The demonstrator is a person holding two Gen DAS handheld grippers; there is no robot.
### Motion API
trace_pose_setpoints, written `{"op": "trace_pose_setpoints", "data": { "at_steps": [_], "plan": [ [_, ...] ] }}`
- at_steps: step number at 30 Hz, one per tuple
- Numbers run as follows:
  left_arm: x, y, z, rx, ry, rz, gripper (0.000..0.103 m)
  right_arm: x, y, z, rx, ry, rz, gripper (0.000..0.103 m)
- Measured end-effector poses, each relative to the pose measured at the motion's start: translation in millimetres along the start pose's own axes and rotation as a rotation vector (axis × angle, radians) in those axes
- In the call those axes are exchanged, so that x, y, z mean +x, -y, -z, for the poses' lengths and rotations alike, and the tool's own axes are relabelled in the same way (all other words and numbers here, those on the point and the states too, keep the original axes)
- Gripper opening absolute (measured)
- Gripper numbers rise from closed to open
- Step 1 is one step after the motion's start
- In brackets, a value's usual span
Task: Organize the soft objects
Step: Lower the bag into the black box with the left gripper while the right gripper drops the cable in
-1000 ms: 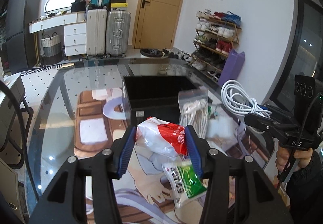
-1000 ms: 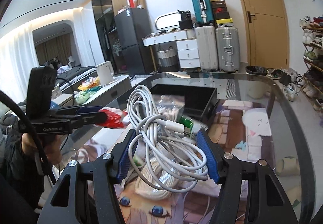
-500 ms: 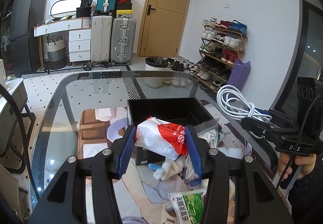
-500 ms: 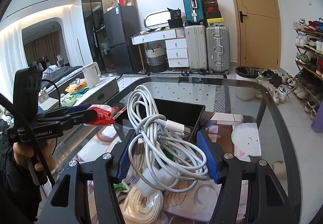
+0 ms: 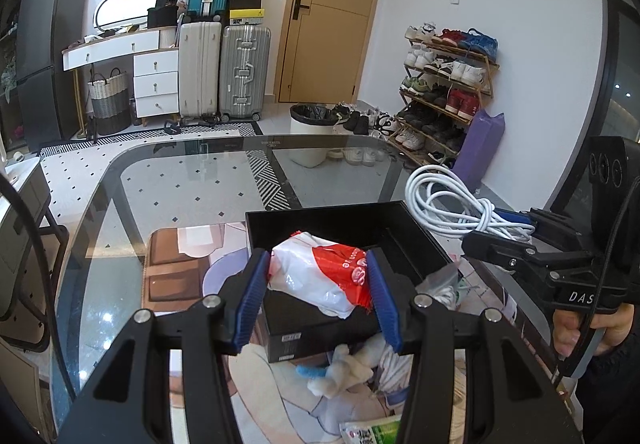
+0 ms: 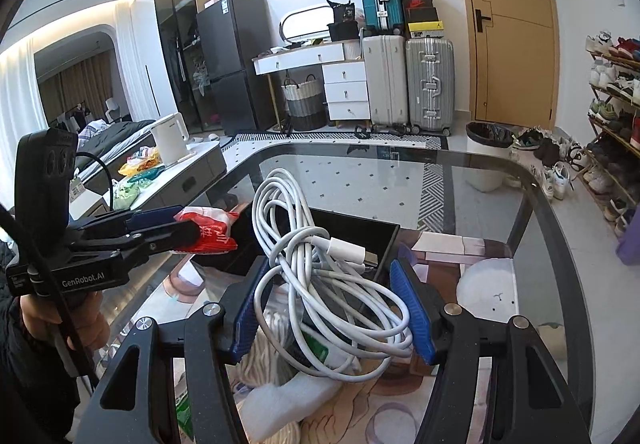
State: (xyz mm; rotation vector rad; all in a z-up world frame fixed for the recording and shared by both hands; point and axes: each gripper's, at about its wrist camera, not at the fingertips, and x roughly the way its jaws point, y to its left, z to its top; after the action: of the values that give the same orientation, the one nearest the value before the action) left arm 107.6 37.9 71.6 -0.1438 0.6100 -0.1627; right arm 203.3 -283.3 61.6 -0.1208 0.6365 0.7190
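Observation:
My left gripper [image 5: 318, 280] is shut on a red and white plastic bag [image 5: 320, 278] and holds it over the near edge of an open black box [image 5: 340, 218] on the glass table. My right gripper [image 6: 332, 304] is shut on a coiled white cable [image 6: 320, 268] and holds it above the table, near the box's [image 6: 360, 228] right side. The right gripper and cable also show in the left wrist view [image 5: 452, 204]. The left gripper with the bag shows in the right wrist view [image 6: 208, 230].
Below the grippers lie a white rope bundle [image 6: 272, 328], a white plush toy [image 5: 340, 368], a green and white packet [image 5: 372, 432] and a clear bag [image 5: 440, 280]. The glass table's far rim [image 5: 248, 142] curves ahead. A patterned mat [image 5: 176, 268] lies to the left.
Both grippers have risen and moved forward toward the black box, each with its load. The box now sits right under the bag, and the loose items have dropped lower in view.

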Motion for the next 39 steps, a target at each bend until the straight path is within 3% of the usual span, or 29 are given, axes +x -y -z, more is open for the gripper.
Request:
{"op": "trace_pose_setpoints", "data": {
  "at_steps": [10, 22, 31, 39],
  "plan": [
    [22.2, 3.7, -2.4, 0.012, -0.019, -0.019, 0.049, 33.7, 1.2, -11.4, -0.007, -0.043, -0.005, 0.062],
    [45.1, 9.2, 14.1, 0.032, -0.099, -0.016, 0.049, 59.3, 0.8, -15.0, -0.02, -0.083, -0.009, 0.062],
    [41.3, 18.3, 21.5, 0.075, -0.109, -0.018, 0.049, 68.9, 0.2, -15.5, -0.023, -0.091, -0.016, 0.062],
    [41.4, 21.2, 21.3, 0.045, -0.12, 0.002, 0.049, 73.8, -0.7, -15.3, -0.026, -0.098, -0.029, 0.06]
  ]
}}
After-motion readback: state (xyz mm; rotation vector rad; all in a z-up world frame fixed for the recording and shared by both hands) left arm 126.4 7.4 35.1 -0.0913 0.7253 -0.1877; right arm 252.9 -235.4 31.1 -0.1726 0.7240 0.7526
